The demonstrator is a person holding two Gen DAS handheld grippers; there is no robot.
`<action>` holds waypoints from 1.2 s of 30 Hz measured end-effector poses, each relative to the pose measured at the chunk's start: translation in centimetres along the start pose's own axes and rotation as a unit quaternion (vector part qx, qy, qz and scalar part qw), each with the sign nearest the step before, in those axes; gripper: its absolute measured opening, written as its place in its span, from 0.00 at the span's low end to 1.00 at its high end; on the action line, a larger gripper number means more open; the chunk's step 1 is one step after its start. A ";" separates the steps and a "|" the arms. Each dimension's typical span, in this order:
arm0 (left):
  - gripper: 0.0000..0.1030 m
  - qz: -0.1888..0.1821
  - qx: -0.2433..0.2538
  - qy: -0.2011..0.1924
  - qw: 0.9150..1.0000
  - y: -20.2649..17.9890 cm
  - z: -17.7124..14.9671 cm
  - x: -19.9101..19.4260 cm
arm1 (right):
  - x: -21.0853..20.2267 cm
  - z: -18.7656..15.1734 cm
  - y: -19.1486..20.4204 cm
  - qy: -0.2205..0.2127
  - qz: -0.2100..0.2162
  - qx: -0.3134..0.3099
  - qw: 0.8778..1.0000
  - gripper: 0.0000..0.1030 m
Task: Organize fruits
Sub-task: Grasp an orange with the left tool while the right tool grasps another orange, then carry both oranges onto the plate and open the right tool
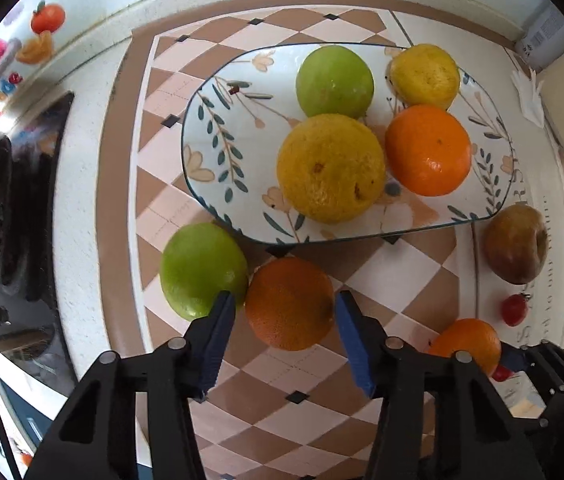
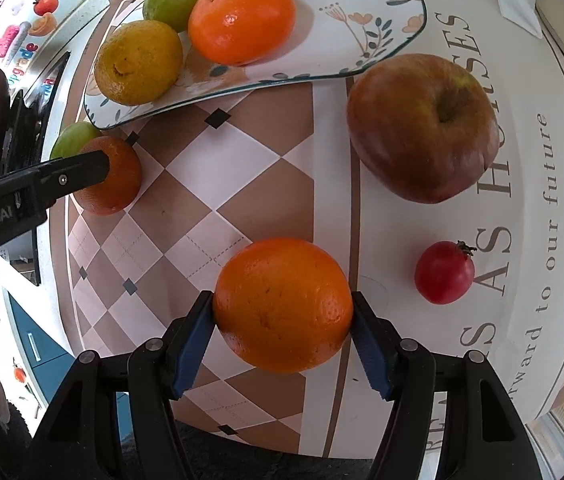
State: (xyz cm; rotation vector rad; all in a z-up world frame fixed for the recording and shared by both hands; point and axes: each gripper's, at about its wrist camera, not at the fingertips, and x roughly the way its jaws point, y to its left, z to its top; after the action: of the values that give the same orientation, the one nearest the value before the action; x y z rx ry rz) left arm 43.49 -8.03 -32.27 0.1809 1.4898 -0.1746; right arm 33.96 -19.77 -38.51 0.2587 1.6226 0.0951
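Note:
An orange (image 1: pixel 289 303) lies on the checkered cloth between the blue pads of my left gripper (image 1: pixel 285 300). The pads stand close on either side with thin gaps, so it is open. A green fruit (image 1: pixel 202 270) touches that orange on its left. My right gripper (image 2: pixel 282 300) is shut on a second orange (image 2: pixel 282 304), with a pad pressing each side. The flowered plate (image 1: pixel 210 128) holds a green fruit (image 1: pixel 333 82), two yellow citrus fruits (image 1: pixel 329 168) and an orange (image 1: pixel 427 150). In the right wrist view one left-gripper finger (image 2: pixel 82 168) crosses the first orange (image 2: pixel 118 188).
A red-brown apple (image 2: pixel 421 128) and a small red fruit (image 2: pixel 443 274) lie on the white lettered part of the cloth, right of the plate (image 2: pixel 341 40). A dark stove (image 1: pixel 22 220) borders the cloth on the left. A folded white paper (image 2: pixel 517 0) lies at the far right.

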 end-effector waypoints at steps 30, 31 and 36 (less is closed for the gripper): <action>0.44 -0.033 -0.007 0.022 0.999 1.8 -2.5 -0.6 | 0.0 0.4 -1.5 0.015 0.025 0.002 1.000 0.67; 0.44 -0.039 -0.010 0.021 0.999 2.1 -3.2 -1.0 | -0.1 0.4 -1.5 0.016 0.025 0.001 1.000 0.67; 0.45 -0.037 -0.005 0.043 0.998 2.5 -5.5 0.2 | -0.2 0.4 -1.5 0.016 0.022 -0.001 1.000 0.67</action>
State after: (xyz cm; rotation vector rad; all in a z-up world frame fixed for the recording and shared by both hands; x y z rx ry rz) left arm 38.76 -4.35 -32.87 0.1262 1.5836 -0.2217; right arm 34.20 -21.31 -38.64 0.2935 1.6481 0.1356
